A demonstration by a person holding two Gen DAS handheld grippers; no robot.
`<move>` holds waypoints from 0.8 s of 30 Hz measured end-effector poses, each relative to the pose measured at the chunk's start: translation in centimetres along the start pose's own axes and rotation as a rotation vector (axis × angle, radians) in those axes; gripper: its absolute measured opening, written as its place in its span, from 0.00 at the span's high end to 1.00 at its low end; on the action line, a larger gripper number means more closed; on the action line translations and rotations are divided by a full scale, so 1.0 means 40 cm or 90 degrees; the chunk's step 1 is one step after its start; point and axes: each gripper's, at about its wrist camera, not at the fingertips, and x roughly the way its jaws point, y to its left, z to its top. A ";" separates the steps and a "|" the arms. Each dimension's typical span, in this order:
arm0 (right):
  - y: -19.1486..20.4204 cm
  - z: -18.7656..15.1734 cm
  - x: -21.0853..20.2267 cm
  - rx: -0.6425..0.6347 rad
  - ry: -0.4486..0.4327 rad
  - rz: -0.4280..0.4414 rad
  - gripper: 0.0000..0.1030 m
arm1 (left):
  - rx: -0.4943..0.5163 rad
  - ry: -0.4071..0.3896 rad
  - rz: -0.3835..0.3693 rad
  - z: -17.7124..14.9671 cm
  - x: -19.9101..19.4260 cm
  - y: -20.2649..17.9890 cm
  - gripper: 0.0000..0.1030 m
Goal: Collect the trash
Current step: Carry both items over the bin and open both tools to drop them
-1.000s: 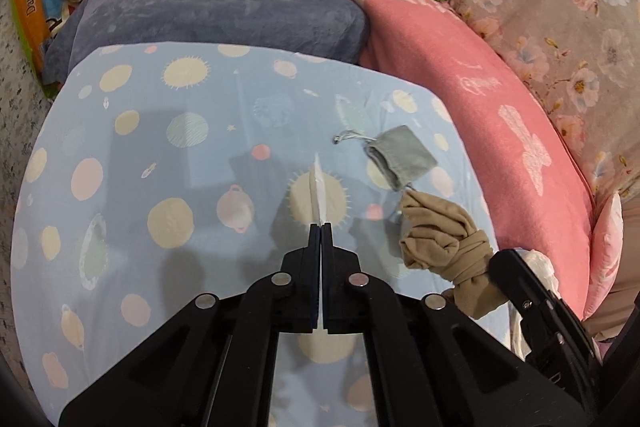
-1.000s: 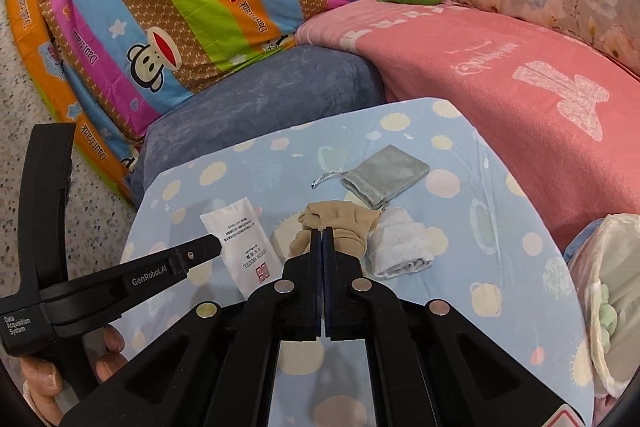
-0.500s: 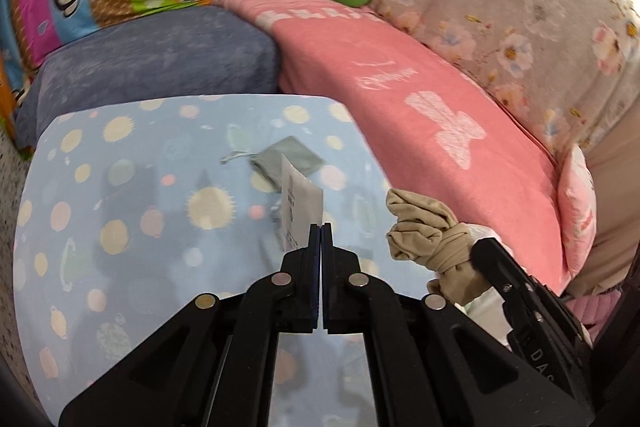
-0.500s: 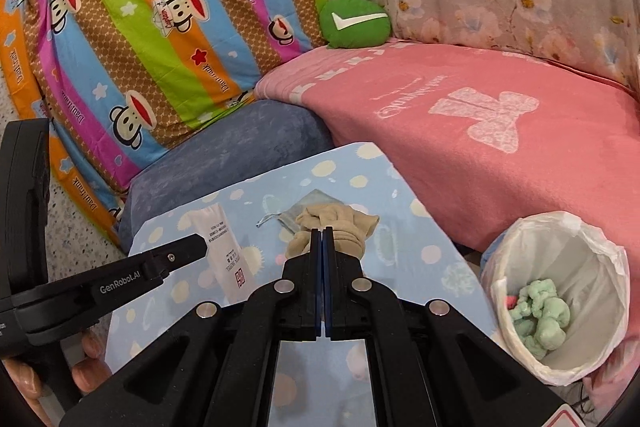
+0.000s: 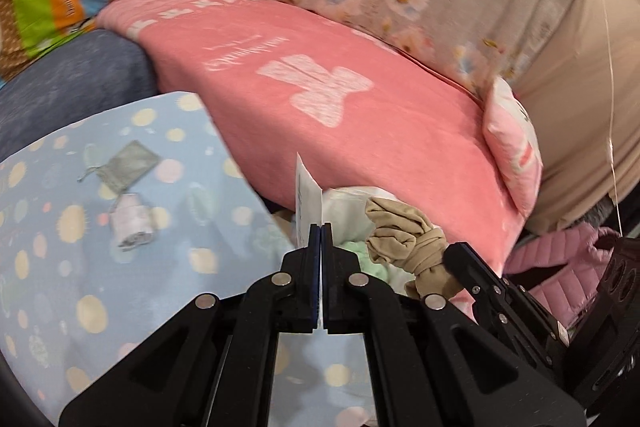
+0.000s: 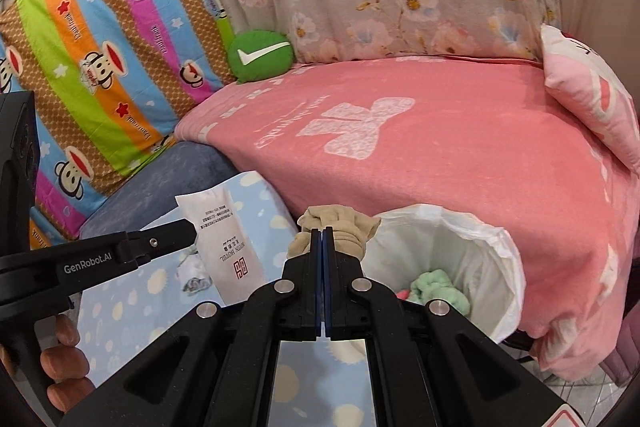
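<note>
My left gripper (image 5: pixel 321 227) is shut on a white paper packet (image 5: pixel 307 195) and holds it in the air beside the table's right edge; the packet also shows in the right wrist view (image 6: pixel 226 243). My right gripper (image 6: pixel 322 231) is shut on a knotted tan cloth (image 6: pixel 338 229), also seen in the left wrist view (image 5: pixel 408 243). It hangs next to the rim of a white-lined trash bin (image 6: pixel 476 267) holding green crumpled trash (image 6: pixel 438 289).
A grey drawstring pouch (image 5: pixel 130 163) and a crumpled white tissue (image 5: pixel 132 225) lie on the blue dotted tablecloth (image 5: pixel 80 267). A pink blanket (image 6: pixel 460 155) covers the sofa behind the bin. A green cushion (image 6: pixel 260 55) sits at the back.
Both grippers have swung right from over the table towards the bin, carrying the packet and the tan cloth. The bin has come closer in the right wrist view.
</note>
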 end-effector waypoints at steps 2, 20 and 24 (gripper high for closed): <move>-0.053 0.001 -0.005 0.015 -0.002 -0.020 0.99 | 0.012 0.013 -0.020 -0.004 0.030 -0.044 1.00; -0.243 -0.019 0.032 0.085 0.015 -0.075 0.98 | 0.047 0.053 -0.020 -0.020 0.169 -0.166 0.65; -0.237 -0.017 0.042 0.083 0.019 -0.069 0.98 | 0.043 0.056 -0.006 -0.019 0.176 -0.146 0.65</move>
